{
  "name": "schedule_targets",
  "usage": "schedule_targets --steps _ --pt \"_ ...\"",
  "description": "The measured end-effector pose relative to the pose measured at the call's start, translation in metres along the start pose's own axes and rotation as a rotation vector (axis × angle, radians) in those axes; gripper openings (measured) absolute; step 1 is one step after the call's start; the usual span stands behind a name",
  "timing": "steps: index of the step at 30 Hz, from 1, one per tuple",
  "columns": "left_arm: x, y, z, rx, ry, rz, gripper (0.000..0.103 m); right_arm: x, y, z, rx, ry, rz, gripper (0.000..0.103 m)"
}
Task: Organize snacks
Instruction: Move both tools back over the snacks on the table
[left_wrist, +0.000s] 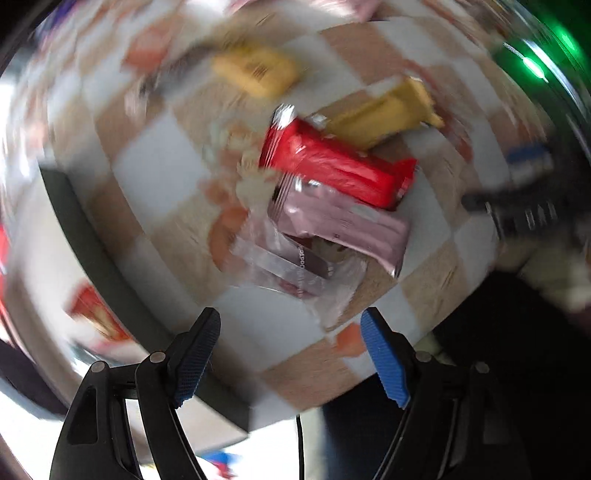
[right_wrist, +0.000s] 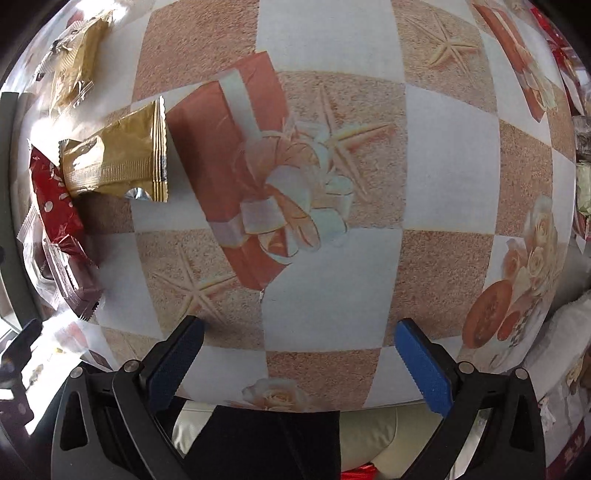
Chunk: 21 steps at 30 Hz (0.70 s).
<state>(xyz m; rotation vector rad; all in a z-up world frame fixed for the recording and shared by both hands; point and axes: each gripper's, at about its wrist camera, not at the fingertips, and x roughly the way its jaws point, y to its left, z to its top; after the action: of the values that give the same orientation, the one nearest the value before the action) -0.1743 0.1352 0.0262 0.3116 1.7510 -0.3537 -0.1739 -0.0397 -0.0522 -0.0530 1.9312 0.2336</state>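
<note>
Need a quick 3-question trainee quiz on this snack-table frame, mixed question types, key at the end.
1. True or false: the left gripper holds a snack between its jaws.
2. In the left wrist view, which wrapper lies partly on top of the red wrapper? A) gold wrapper B) pink wrapper C) a blue one
3. Fill in: in the right wrist view, the right gripper hovers over bare checkered ____, its jaws open.

Key: 1 false; 2 A; 3 tablecloth
</note>
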Motion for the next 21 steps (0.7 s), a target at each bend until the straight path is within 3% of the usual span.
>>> schedule_targets --steps 2,6,11,18,21 --pt "0.013 0.006 0.004 -0.065 0.059 -0.067 0.081 0.001 0.001 0.002 0.002 0.005 0.0 0.103" --pt "0.033 0.01 0.011 -0.129 0.119 -0.086 0.084 -0.008 -0.006 0.018 0.006 0.009 0.005 0.103" --pt "0.028 0.005 0.035 -0.173 0.08 -0.103 0.085 -0.011 -0.02 0.021 -0.012 -0.005 0.003 0.103" --pt "0.008 -0.022 0.1 -0.076 -0.011 -0.068 0.085 -0.008 -0.011 0.009 -0.034 -0.034 -0.003 0.103" --pt "-0.013 -0.019 0.114 -0.08 -0.075 -0.069 0.085 -0.007 -0.009 0.006 -0.048 -0.041 -0.007 0.103"
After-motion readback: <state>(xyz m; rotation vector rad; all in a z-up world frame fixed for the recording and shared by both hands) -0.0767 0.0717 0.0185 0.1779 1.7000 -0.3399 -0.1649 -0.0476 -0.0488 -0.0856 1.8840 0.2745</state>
